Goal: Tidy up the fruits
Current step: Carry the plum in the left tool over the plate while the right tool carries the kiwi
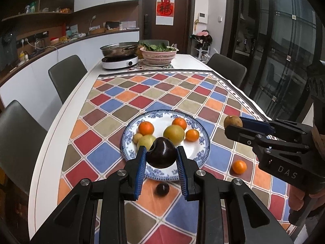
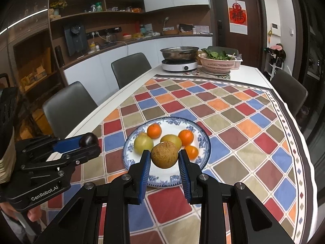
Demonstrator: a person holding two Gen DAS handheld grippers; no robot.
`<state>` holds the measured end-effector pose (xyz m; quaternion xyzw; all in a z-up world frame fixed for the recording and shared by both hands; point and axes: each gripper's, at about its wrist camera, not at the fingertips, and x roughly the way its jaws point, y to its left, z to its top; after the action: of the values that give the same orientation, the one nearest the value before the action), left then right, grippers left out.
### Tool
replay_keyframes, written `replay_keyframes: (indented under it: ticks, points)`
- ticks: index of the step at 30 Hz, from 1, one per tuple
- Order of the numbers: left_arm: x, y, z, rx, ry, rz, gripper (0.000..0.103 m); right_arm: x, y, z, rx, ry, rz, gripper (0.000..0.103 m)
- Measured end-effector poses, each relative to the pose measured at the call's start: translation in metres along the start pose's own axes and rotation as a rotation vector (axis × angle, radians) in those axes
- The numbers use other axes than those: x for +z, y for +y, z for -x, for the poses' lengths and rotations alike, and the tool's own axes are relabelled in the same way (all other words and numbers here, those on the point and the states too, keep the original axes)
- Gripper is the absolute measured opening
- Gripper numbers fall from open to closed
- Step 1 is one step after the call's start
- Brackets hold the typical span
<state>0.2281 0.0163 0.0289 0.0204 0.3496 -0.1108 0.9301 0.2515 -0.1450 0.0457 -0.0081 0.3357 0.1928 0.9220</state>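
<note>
Table point(image 1: 67, 109): long, white, under a checked cloth point(image 1: 162, 93); far end carrying a pan on a cooker and a pink basket of greens.
Plate point(image 1: 205, 148): blue-rimmed, near end of the cloth, already loaded with three oranges, two yellow-green fruits and one small tan fruit.
Left gripper point(image 1: 161, 158): clenched on a dark plum point(image 1: 161, 154), held over the plate's near rim.
Right gripper point(image 2: 165, 159): clamped on a brown fruit point(image 2: 165, 155), likewise above the plate.
Strays: small orange point(image 1: 239, 167) on the cloth right of the plate; small dark fruit point(image 1: 162, 189) just before its near rim.
Progress: judged well past halfway; two fruits awaiting release, two left to collect.
</note>
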Motion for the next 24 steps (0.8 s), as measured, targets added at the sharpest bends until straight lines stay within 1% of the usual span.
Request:
replay_keyframes:
  ticks: [8, 16, 20, 24]
  points:
    - [0.017, 0.006, -0.022, -0.01, -0.007, -0.02, 0.03, 0.017, -0.005, -0.021, 0.002, 0.005, 0.01, 0.029]
    - [0.033, 0.013, -0.049, -0.032, -0.001, -0.057, 0.03, 0.035, -0.009, -0.051, 0.02, 0.038, 0.038, 0.029]
    - [0.041, 0.019, -0.065, -0.062, 0.032, -0.059, 0.03, 0.044, -0.011, -0.071, 0.037, 0.068, 0.048, 0.029]
    - [0.047, 0.023, -0.08, -0.076, 0.062, -0.059, 0.029, 0.051, -0.016, -0.089, 0.053, 0.102, 0.035, 0.029]
